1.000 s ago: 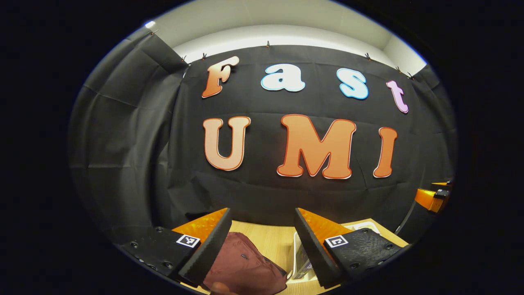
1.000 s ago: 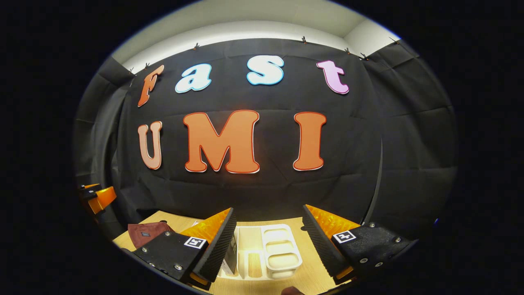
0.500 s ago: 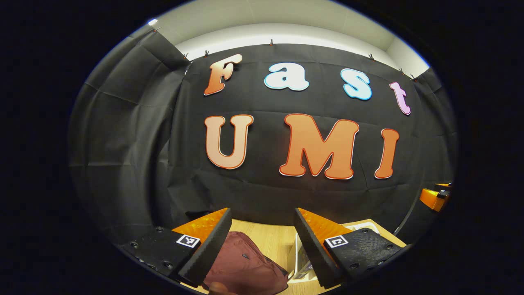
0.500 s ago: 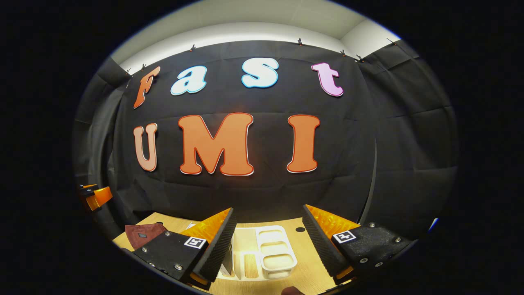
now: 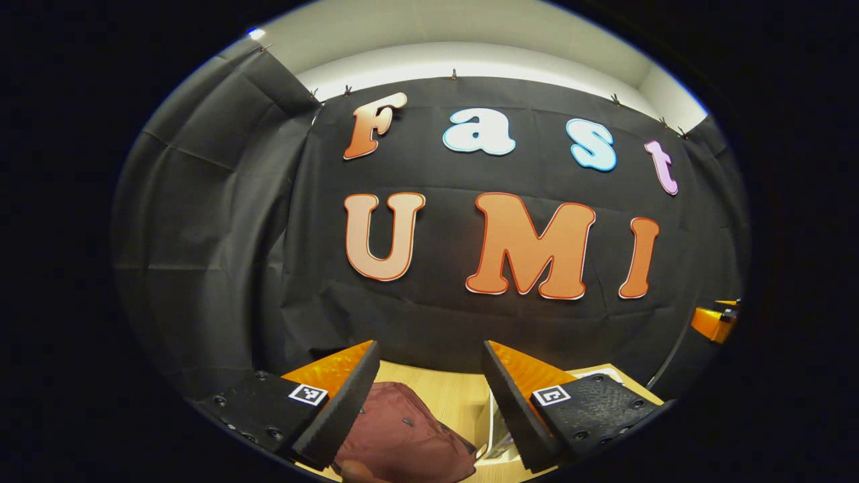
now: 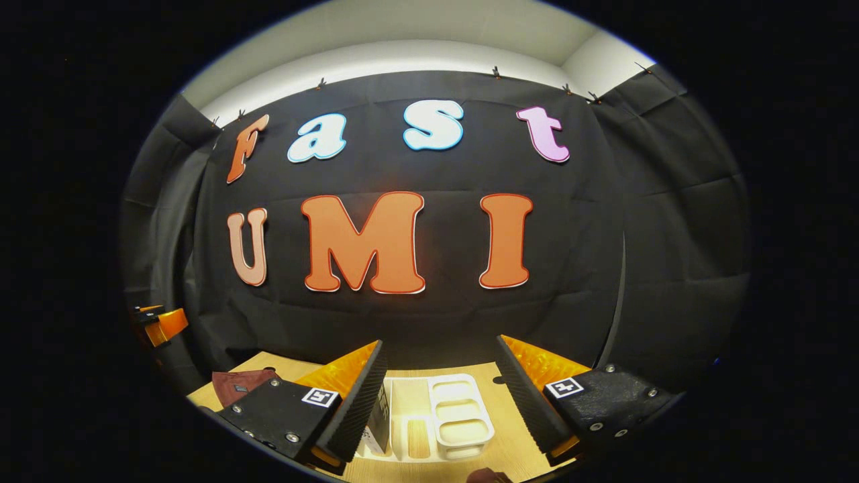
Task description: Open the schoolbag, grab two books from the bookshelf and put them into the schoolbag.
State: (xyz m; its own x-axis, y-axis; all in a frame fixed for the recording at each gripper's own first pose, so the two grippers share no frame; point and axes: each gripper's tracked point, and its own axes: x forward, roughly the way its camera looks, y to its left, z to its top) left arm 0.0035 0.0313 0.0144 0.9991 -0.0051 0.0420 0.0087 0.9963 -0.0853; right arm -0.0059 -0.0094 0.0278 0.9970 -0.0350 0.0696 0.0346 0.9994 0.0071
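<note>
A dark red schoolbag (image 5: pixel 402 439) lies on the wooden table (image 5: pixel 449 392), below and between the fingers of my left gripper (image 5: pixel 429 402), which is open and holds nothing. Its zip looks shut. In the right gripper view the bag (image 6: pixel 238 384) shows at the far left. A white bookshelf (image 6: pixel 446 419) with several compartments sits on the table under my right gripper (image 6: pixel 443 399), which is open and empty. A dark book (image 6: pixel 380 419) stands at the shelf's left end. In the left gripper view the shelf (image 5: pixel 496 439) shows beside the right finger.
The other gripper shows at the edge of each view: the right one (image 5: pixel 715 322) in the left gripper view, the left one (image 6: pixel 160 325) in the right gripper view. Black cloth walls close in the table at the back and sides. Both grippers hover above the table.
Both views have drifted slightly; the table things sit a little differently in each. Both grippers stay open.
</note>
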